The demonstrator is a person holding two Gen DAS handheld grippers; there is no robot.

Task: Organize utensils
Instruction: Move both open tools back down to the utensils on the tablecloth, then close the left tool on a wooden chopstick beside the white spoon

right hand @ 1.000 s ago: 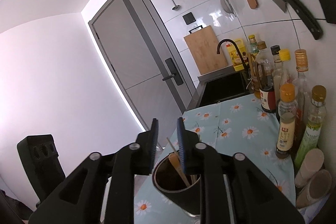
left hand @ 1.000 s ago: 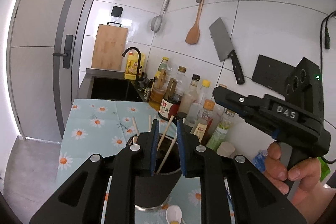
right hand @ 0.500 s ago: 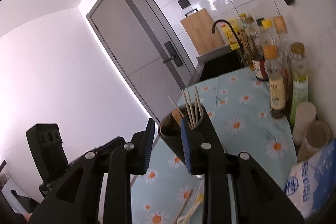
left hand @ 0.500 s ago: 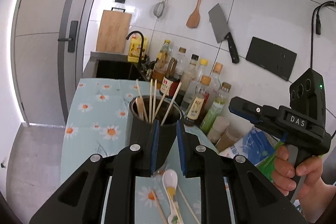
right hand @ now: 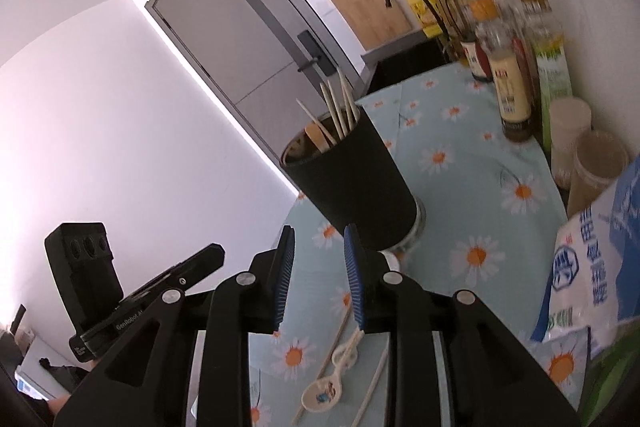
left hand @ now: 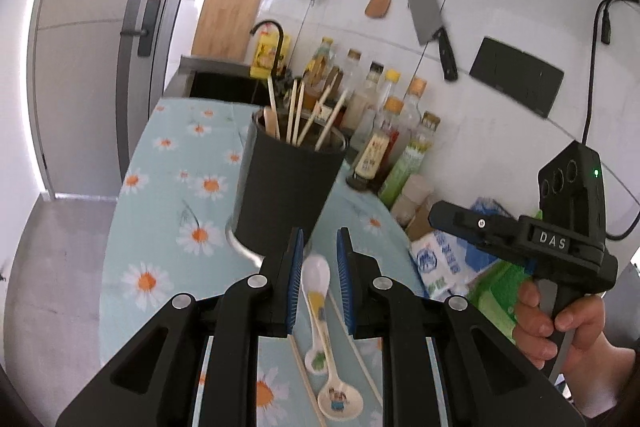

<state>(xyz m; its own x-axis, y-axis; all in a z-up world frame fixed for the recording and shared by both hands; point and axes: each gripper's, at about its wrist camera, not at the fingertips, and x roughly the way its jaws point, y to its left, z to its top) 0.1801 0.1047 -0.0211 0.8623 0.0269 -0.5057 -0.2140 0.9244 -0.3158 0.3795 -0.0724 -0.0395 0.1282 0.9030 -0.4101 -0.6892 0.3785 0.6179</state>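
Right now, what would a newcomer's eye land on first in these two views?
The tall black utensil cup bristling with wooden chopsticks stands mid-counter on the daisy-print tablecloth. In front of it lie two white ceramic spoons, loose. A steel cleaver hangs on the tiled wall behind.

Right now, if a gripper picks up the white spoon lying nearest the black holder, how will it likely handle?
The white spoon looks glazed ceramic, so probably stiff, slick and chippable. Its curved handle may pivot between the fingers.

front: black holder (left hand: 286,187) blocks | right: bottles (left hand: 400,131) crowd wall | left: tablecloth (left hand: 160,227) seemingly free
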